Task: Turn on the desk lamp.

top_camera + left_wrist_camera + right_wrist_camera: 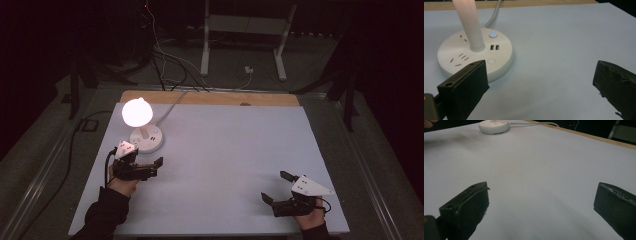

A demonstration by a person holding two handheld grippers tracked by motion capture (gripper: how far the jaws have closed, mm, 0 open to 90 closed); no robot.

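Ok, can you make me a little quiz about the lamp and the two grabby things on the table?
1. True or false: the lamp is lit.
2. Which hand-held gripper is nearer the lamp base: A) left hand-held gripper B) right hand-held gripper?
3. What colour is the small light on the lamp base's button?

Key:
1. True; the shade glows white.
2. A; one of its jaws stands just in front of the base, both jaws apart, holding nothing.
3. Blue.
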